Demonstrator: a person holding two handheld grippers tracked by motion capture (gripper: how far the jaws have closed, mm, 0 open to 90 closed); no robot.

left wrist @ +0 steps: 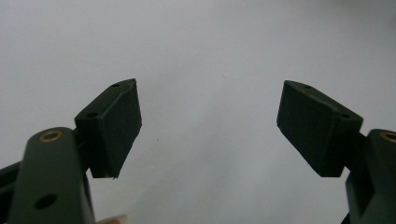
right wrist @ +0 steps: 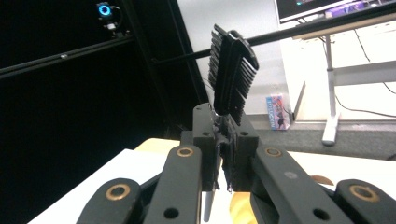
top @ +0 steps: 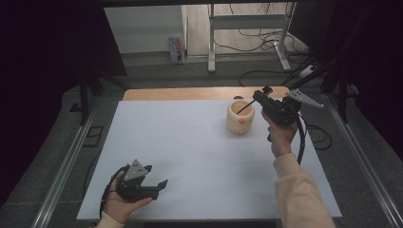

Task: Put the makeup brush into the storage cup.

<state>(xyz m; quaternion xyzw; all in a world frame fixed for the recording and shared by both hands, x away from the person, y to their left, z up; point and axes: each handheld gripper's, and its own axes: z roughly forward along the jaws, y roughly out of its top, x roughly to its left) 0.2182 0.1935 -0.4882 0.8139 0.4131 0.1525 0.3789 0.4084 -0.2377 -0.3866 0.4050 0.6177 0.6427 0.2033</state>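
I am holding a black comb tight in my right claw, and its thin handle end is pointing down at the mouth of the cream cup on the white table. My left claw is resting wide open with nothing in it. I am trying to keep the comb over the middle of the cup so it slides in without tipping it.

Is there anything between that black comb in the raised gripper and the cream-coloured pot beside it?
Nothing visible. The right gripper is shut on the black comb, whose thin handle already slants into the open mouth of the cream pot; the gap around it looks free.
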